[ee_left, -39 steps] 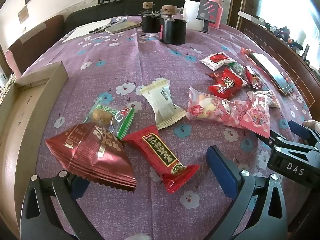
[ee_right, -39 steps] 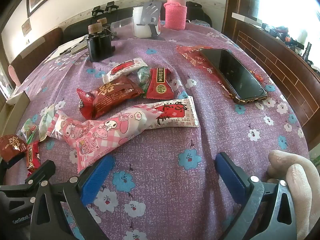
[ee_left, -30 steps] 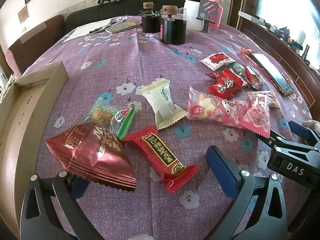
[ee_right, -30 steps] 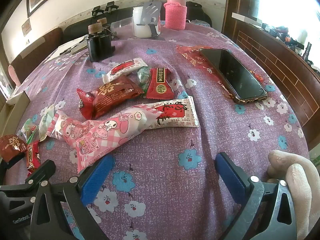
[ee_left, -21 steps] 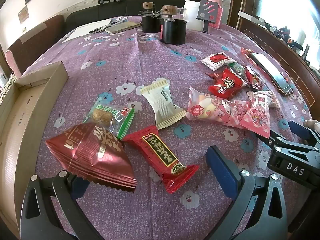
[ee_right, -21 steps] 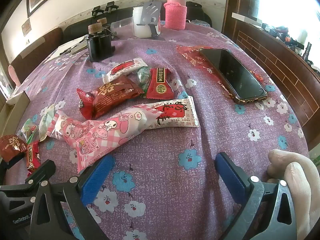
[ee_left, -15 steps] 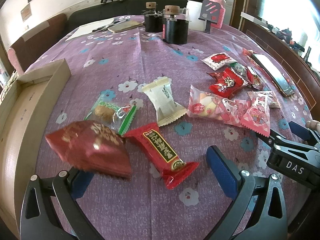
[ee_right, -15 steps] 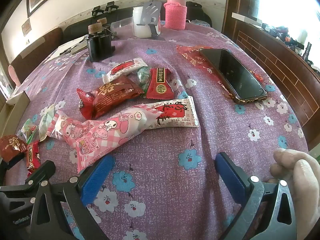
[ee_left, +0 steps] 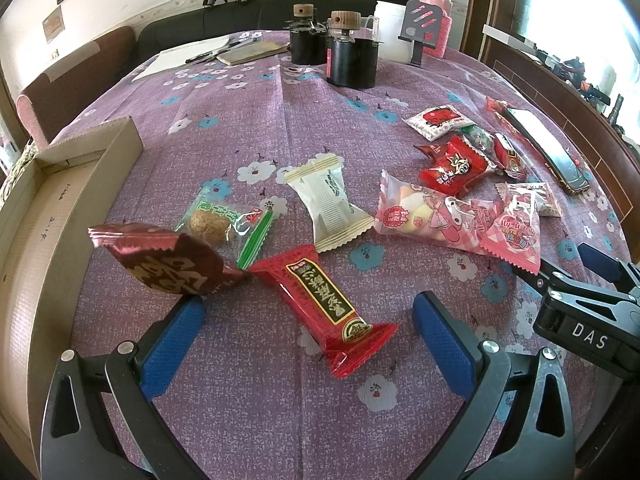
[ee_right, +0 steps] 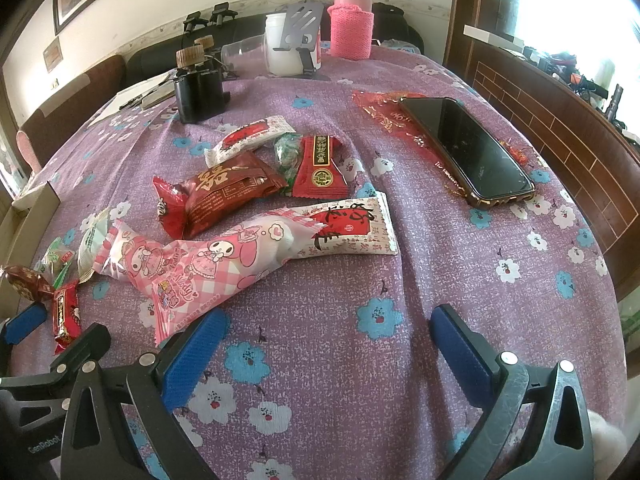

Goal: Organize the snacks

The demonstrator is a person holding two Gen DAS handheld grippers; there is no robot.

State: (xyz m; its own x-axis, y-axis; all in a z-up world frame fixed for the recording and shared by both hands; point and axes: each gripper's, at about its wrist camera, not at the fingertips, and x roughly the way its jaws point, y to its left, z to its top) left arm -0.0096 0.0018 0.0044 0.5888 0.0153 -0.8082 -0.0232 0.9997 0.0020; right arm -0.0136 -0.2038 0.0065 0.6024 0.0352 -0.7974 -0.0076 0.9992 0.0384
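Since 1.3 s ago I tipped the dark red packet point(ee_left: 168, 264) up beside the cardboard box point(ee_left: 60, 216) | left claw point(ee_left: 304, 340) wide open, empty; right claw point(ee_right: 328, 344) likewise | box unfilled, remaining snacks on bench point(ee_left: 280, 120)

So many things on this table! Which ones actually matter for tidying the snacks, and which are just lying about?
Part of the job:
- dark red packet
- long red bar
- white candy
- green-striped cookie pack
- pink cartoon bag
- cardboard box
- left gripper
- right gripper

Just lying about:
- phone
- pink flask
- black jars
- notebook
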